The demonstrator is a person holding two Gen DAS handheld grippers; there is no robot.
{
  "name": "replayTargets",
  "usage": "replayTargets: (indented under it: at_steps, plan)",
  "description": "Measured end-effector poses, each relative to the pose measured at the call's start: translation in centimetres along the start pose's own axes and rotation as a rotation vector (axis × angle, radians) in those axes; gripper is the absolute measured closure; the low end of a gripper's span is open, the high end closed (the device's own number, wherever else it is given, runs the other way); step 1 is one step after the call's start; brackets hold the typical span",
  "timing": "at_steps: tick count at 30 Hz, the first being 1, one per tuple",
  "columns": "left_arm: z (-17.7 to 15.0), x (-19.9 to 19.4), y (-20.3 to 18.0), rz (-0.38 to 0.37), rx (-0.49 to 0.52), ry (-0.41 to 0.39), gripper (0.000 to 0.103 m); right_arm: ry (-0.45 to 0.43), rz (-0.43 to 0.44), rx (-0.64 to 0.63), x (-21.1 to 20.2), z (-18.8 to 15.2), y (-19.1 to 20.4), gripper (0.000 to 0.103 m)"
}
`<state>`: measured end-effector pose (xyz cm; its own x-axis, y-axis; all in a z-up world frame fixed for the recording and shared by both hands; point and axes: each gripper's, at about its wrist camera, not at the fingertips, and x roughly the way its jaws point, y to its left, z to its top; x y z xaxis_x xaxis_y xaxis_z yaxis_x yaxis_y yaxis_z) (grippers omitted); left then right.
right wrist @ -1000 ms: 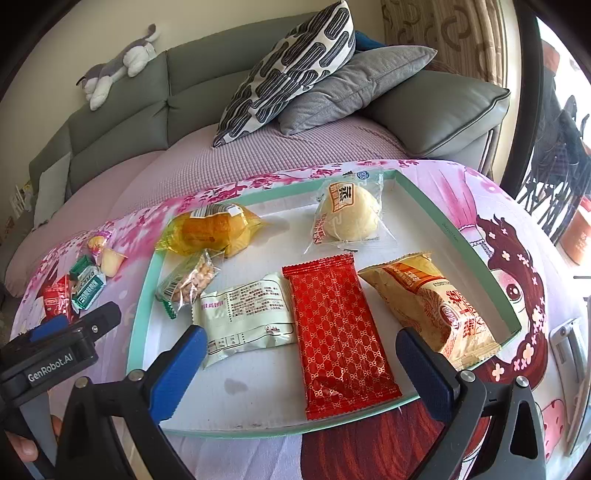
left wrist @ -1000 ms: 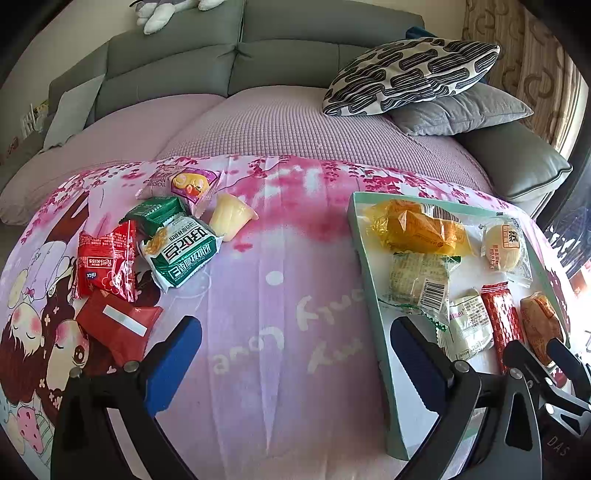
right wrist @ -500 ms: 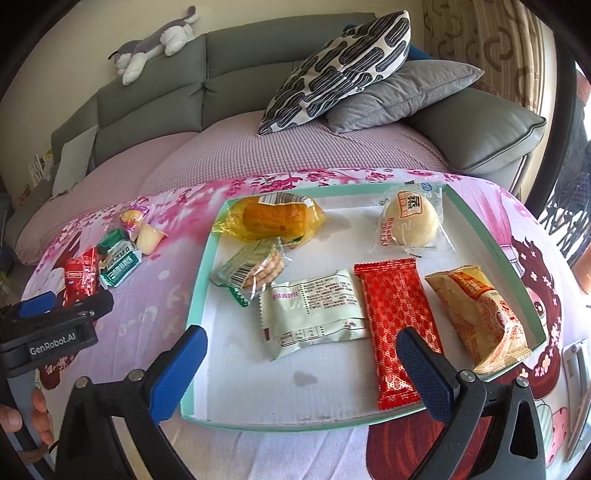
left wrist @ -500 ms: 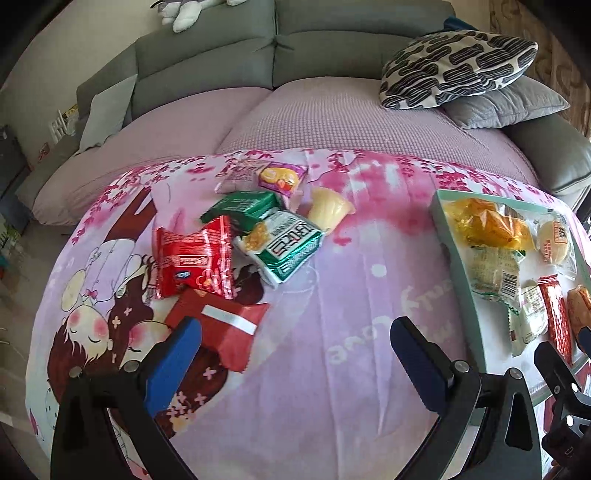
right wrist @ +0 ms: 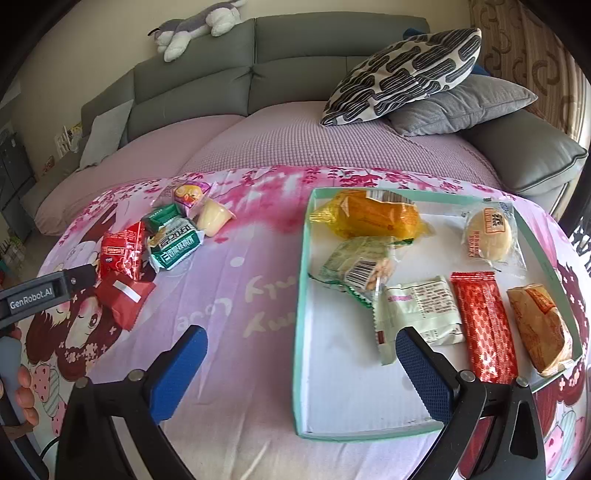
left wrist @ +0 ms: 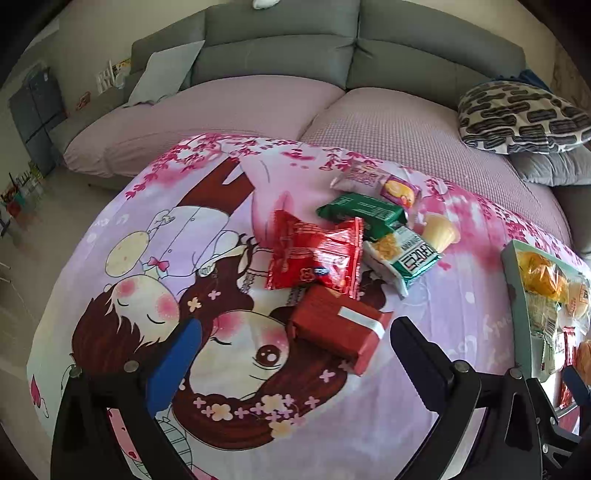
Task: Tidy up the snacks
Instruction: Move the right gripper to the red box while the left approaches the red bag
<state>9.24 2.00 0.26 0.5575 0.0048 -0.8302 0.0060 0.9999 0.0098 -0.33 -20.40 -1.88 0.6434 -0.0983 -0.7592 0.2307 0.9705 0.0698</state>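
Observation:
Loose snacks lie in a pile on the pink cartoon cloth: a dark red box with a white band (left wrist: 338, 328), a shiny red bag (left wrist: 314, 256), a green-white packet (left wrist: 404, 258), a dark green packet (left wrist: 364, 210), a jelly cup (left wrist: 439, 232) and a purple packet (left wrist: 400, 190). My left gripper (left wrist: 291, 354) is open and empty, its fingers on either side of the red box, just short of it. The teal-rimmed tray (right wrist: 301, 295) holds several snacks, among them a red wafer pack (right wrist: 484, 325) and an orange bag (right wrist: 369, 218). My right gripper (right wrist: 301, 373) is open and empty over the tray's left rim.
A grey sofa with a mauve cover (right wrist: 332, 140) runs behind the table. A patterned cushion (right wrist: 402, 77) and a grey cushion (right wrist: 461, 107) lie at the right. A plush toy (right wrist: 195, 26) rests on the sofa back. The table edge drops to the floor at the left (left wrist: 33, 258).
My left gripper has swung left, from the tray's edge to the loose pile, and come close to the red box. My right gripper has drawn back and left, from over the tray to its left rim.

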Motion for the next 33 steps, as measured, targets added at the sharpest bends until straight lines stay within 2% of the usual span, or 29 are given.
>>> replayTargets:
  at_steps: [7,16,20,25,31,33]
  plan:
    - [0.2,0.9,3.6,-0.011,-0.072,0.015,0.001,0.016,0.064,-0.008,1.4,0.2,4.0,0.0]
    - [0.0,3.3,5.8,-0.036,-0.093,0.074,0.001,0.035,0.133,-0.021,3.3,0.4,8.6,0.0]
    - [-0.1,4.3,6.7,-0.033,-0.109,0.099,0.001,0.04,0.124,-0.047,4.1,0.4,10.1,0.0]
    - [-0.1,5.1,6.8,-0.063,-0.093,0.11,0.001,0.052,0.108,-0.036,4.9,0.6,10.8,0.0]
    - [0.4,5.8,8.3,-0.04,-0.11,0.108,0.001,0.05,0.096,-0.059,5.8,1.3,12.6,0.0]
    - [0.5,6.1,8.7,-0.053,-0.117,0.117,0.001,0.045,0.095,-0.076,6.0,1.4,13.6,0.0]
